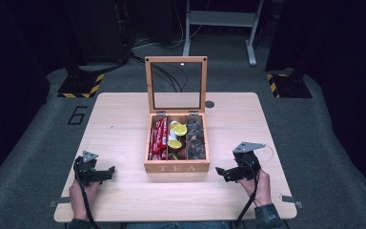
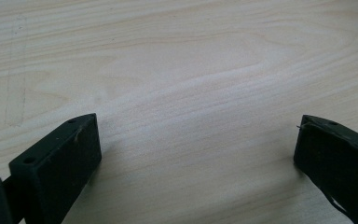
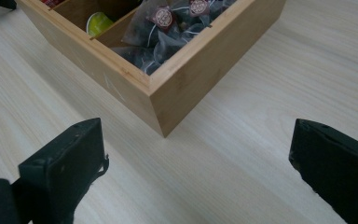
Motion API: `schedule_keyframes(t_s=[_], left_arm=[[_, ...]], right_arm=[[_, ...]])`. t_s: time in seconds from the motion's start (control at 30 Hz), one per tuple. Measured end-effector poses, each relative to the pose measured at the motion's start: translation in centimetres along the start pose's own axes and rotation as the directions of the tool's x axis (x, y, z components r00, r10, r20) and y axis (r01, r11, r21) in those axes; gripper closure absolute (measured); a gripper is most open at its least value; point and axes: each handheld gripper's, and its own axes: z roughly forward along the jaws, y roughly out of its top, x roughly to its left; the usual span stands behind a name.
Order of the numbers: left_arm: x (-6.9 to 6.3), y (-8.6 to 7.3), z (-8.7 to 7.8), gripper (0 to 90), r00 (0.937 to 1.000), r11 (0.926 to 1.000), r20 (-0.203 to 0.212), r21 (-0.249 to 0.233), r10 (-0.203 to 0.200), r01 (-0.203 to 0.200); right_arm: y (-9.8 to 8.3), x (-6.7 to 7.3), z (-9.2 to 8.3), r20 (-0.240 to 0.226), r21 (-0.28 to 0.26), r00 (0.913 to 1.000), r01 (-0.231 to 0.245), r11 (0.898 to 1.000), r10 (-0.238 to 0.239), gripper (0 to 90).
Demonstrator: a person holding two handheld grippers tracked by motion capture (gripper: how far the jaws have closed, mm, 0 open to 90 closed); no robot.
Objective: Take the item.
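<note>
My 2 grippers rest low on the table [image 1: 124, 114], jaws spread wide and holding nothing: the left gripper [image 1: 108, 171] well apart from the open tea box [image 1: 176, 167] at the table's middle, the right gripper [image 1: 220, 171] near its front corner.

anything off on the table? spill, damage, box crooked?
Nothing stands out. The tea box sits square mid-table, lid upright, with its red sachets, yellow-topped pods and dark tea bags inside their compartments. Left gripper and right gripper are open and empty.
</note>
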Motion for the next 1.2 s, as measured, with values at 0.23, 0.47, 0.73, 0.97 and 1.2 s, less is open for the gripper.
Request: schedule_keyframes(t_s=[0.23,0.47,0.73,0.97,1.2], left_arm=[[0.0,0.0,0.0,0.4,1.0000,1.0000,0.000,0.001,0.001,-0.001],[0.0,0.0,0.0,0.4,1.0000,1.0000,0.000,0.001,-0.001,0.001],[0.0,0.0,0.0,0.4,1.0000,1.0000,0.000,0.000,0.000,0.000],[0.0,0.0,0.0,0.4,1.0000,1.0000,0.000,0.001,0.001,-0.001],[0.0,0.0,0.0,0.4,1.0000,1.0000,0.000,0.001,0.001,-0.001]], right_arm=[[1.9,-0.1,1.0,-0.054,-0.001,0.9983,0.023,1.000,-0.023,3.1],[3.7,0.2,1.9,-0.094,-0.001,0.9943,0.051,0.999,-0.051,3.8],[5.3,0.2,3.2,-0.136,0.006,0.9886,0.065,0.998,-0.064,5.0],[6.5,0.4,4.5,-0.168,0.019,0.9825,0.085,0.996,-0.081,6.1],[7.3,0.6,5.9,-0.192,0.037,0.9773,0.097,0.995,-0.088,6.3]])
